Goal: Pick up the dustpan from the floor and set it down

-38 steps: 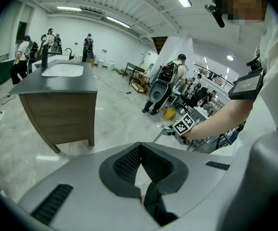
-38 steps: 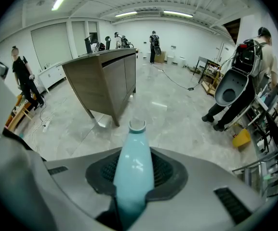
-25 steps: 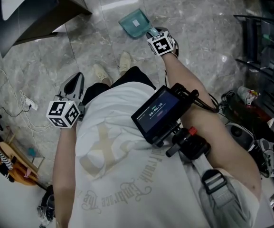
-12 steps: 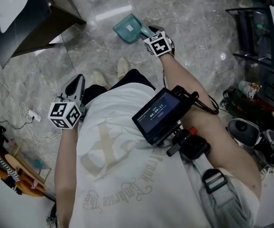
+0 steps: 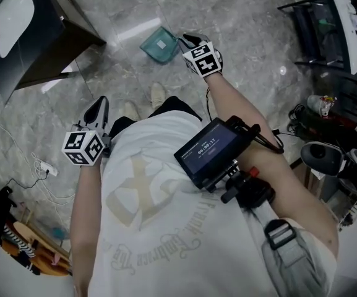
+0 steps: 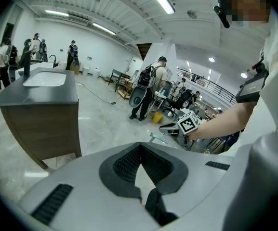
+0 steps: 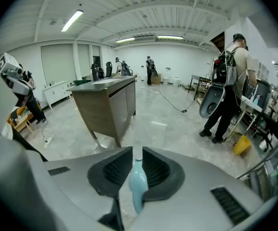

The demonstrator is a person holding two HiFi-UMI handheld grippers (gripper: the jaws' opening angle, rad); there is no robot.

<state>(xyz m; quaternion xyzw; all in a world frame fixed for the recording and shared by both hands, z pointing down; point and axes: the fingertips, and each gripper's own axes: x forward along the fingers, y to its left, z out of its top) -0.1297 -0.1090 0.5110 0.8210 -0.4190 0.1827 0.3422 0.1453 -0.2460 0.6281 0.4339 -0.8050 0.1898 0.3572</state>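
Fingers of right gripper (image 7: 135,160) have just been closing — they now clamp the handle of the teal dustpan (image 5: 159,44), so the pick-up looks secured. Dustpan hangs beyond the person's shoes (image 5: 158,94), seemingly off the floor (image 5: 246,17). Left gripper (image 6: 139,147) is clenched, empty. Count — one dustpan, two grippers.

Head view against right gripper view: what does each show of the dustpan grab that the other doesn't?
Only the head view shows the teal scoop of the dustpan from above, just beyond the right tool. Only the right gripper view shows the jaws, which have just been closing, pressed on its pale blue handle. Both show the marble floor and the cabinet.
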